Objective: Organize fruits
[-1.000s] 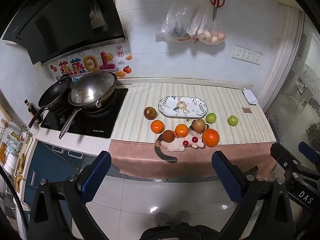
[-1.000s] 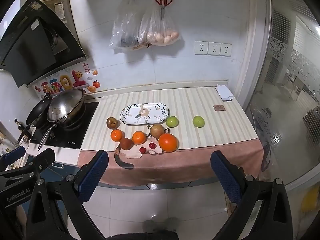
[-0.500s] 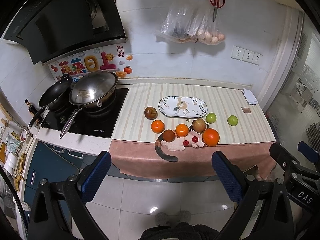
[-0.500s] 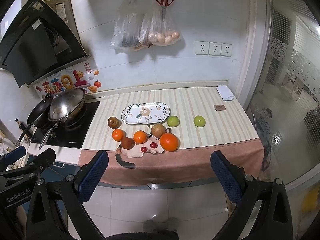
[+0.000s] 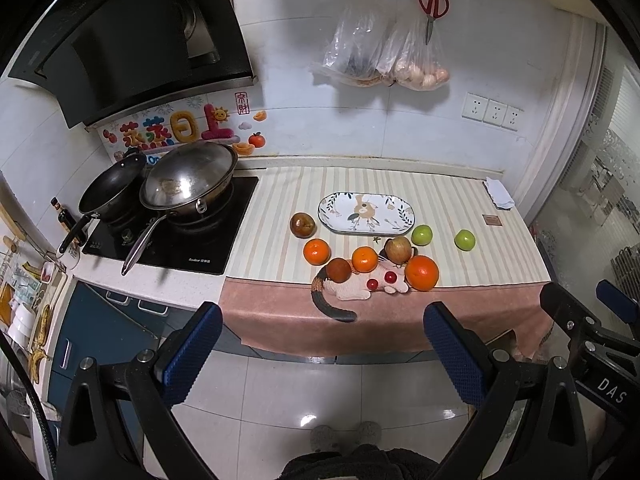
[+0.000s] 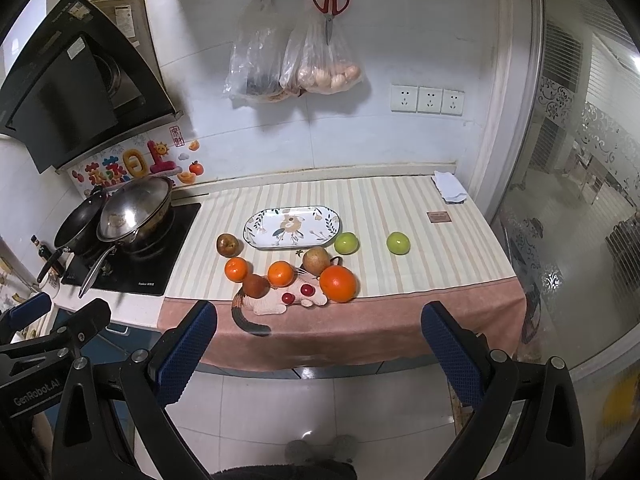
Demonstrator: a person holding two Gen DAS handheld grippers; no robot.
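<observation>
An empty oval patterned plate [image 5: 366, 214] [image 6: 292, 227] lies on the striped counter cloth. In front of it lie a big orange [image 5: 421, 273] [image 6: 338, 283], two smaller oranges [image 5: 316, 251] [image 5: 364, 259], brown fruits [image 5: 302, 225] [image 5: 339, 270] [image 5: 398, 249], two green fruits [image 5: 422, 235] [image 5: 465, 239] and two cherries [image 5: 391, 277] on a cat-shaped mat [image 5: 352, 288]. My left gripper [image 5: 320, 344] and right gripper [image 6: 318, 340] are both open and empty, held well back from the counter above the floor.
A stove with a steel wok [image 5: 188, 180] and a black pan [image 5: 110, 190] stands at the left. Bags [image 5: 384, 60] and scissors [image 5: 432, 4] hang on the wall. A folded cloth [image 5: 498, 196] lies at the counter's right end. A glass partition [image 6: 580, 200] stands at the right.
Both views have shifted only slightly; the right gripper has drifted a little closer to the counter. Nothing on the counter has moved.
</observation>
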